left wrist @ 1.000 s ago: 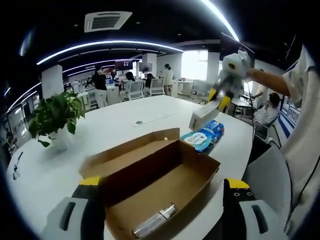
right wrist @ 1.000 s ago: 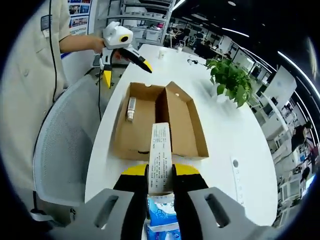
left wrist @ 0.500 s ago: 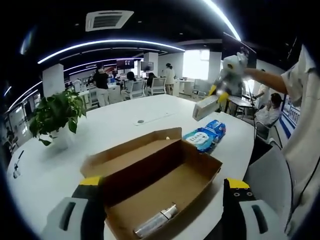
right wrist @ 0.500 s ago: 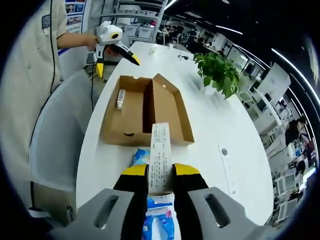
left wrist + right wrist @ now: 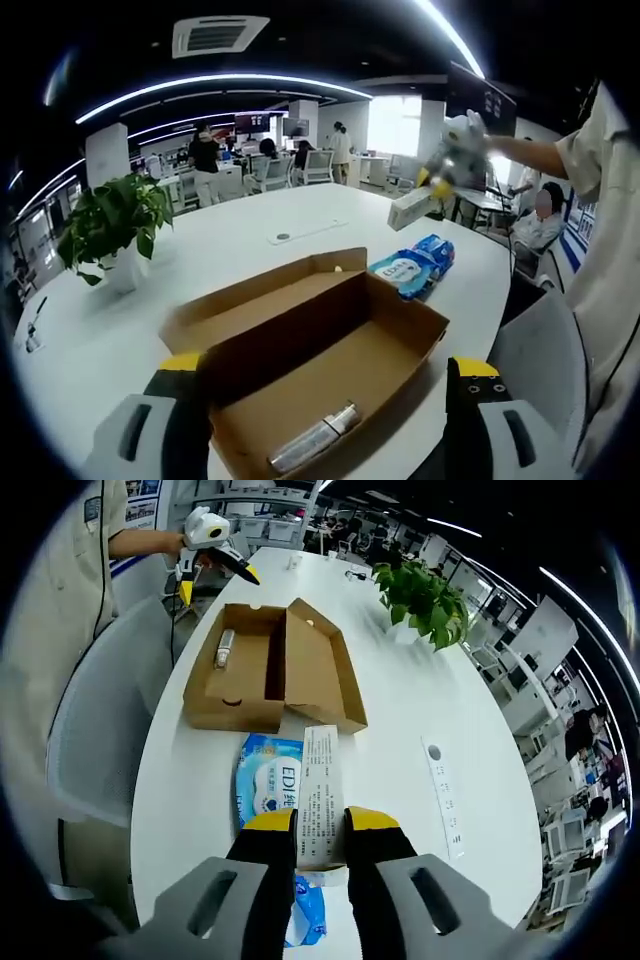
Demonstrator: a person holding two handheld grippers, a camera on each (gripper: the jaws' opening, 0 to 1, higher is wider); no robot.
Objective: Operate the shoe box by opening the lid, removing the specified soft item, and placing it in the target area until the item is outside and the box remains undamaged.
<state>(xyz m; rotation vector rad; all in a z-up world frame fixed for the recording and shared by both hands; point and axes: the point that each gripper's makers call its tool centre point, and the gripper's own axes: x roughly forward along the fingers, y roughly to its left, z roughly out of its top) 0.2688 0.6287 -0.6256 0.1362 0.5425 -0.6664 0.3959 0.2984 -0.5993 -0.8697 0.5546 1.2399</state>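
Observation:
The brown cardboard shoe box [image 5: 330,350] stands open on the white table, its lid [image 5: 255,300] folded back. A silver tube [image 5: 312,448] lies in the box's near corner. My left gripper [image 5: 325,368] is open, with its jaws wide apart on either side of the box's near end. My right gripper [image 5: 321,825] is shut on a slim white carton [image 5: 320,792], held above the table. Under it lies a blue soft pack [image 5: 266,785], outside the shoe box [image 5: 262,665]. From the left gripper view, the right gripper [image 5: 447,160] holds the carton [image 5: 412,208] above the blue pack [image 5: 412,265].
A potted plant [image 5: 108,225] stands on the table's far side. A flat white strip [image 5: 444,795] lies on the table [image 5: 400,720]. A grey mesh chair [image 5: 95,730] sits at the table's edge beside the person. People and desks fill the office behind.
My right gripper has drawn back and up from the shoe box with the white carton, uncovering the blue pack below it. My left gripper has stayed open in place.

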